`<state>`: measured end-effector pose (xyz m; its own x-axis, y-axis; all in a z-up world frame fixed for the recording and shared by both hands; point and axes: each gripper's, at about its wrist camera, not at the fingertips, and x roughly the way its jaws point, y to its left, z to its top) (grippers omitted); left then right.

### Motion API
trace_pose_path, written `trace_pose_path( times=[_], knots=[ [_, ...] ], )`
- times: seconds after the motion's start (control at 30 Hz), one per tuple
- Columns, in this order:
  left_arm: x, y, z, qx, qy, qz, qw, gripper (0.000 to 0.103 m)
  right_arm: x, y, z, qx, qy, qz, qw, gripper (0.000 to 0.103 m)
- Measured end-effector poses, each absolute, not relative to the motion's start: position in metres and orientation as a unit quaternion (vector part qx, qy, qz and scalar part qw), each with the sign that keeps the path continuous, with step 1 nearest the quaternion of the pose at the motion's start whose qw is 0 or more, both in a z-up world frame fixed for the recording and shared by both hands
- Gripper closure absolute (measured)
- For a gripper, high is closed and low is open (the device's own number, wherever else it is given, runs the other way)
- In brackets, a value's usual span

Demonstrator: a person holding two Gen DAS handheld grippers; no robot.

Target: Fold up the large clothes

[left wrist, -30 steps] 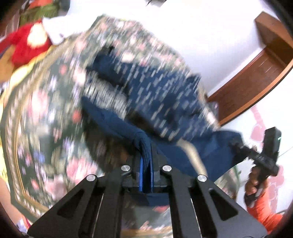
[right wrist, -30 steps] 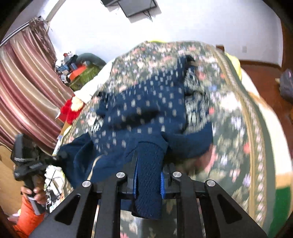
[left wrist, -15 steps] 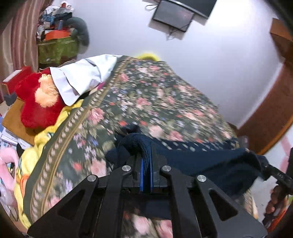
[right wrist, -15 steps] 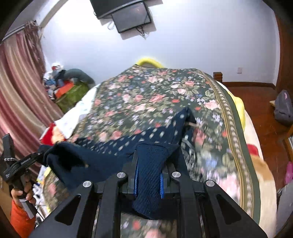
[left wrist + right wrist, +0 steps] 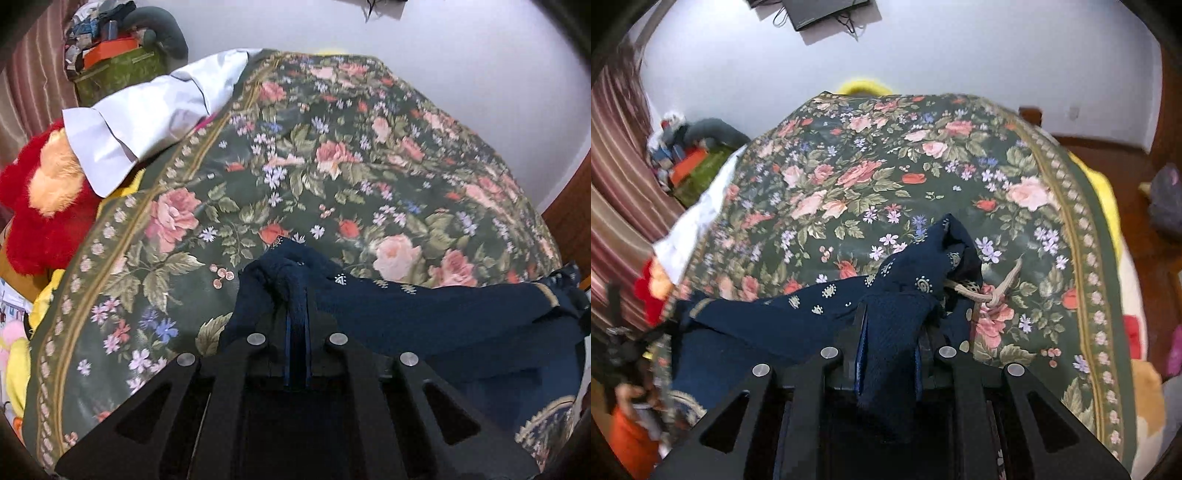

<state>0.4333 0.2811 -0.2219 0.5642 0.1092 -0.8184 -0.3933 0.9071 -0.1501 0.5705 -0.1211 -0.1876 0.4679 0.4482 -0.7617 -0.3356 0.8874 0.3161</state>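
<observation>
bed [image 5: 332,155] w/ dark green floral cover fills both views, gold-trim border along its edges. navy garment [image 5: 424,310] w/ small pale motifs is strung across the near end of the bed, stretched between the two claws; in left view it runs from center out to 3 o'clock, in right view [image 5: 798,314] from center out to 9 o'clock. white cloth [image 5: 155,114] lies at bed edge, 10 o'clock in left view, part over a red plush toy [image 5: 40,218] at 9 o'clock. green box [image 5: 118,70] w/ clutter at 11 o'clock by striped curtain. left claw [image 5: 297,332] pinched tight on a bunched fold of the garment, no gap showing. right claw [image 5: 888,347] clamped on a thicker wad of the same fabric, loose end hanging back toward cam. beige drawstring [image 5: 990,291] pokes out of garment at 3 o'clock of right claw, lying on bed cover.
</observation>
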Motion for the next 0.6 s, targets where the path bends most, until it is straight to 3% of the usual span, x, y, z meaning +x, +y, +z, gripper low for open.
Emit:
trace_pose_path(
  times=[0.37,0.5,0.6],
  knots=[
    [0.432,0.293,-0.193,-0.141,0.469,0.124,0.863,0.083,0.571,-0.195,-0.14,0.09,0.452,0.156,0.874,0.088],
    [0.415,0.296,-0.151,-0.127,0.424,0.15,0.884,0.046,0.542,-0.191,-0.131,0.039,0.458,0.192,0.867,0.088],
    [0.4,0.291,-0.129,-0.118,0.397,0.148,0.898,0.041,0.508,-0.169,-0.129,-0.017,0.452,0.234,0.861,0.088]
  ],
)
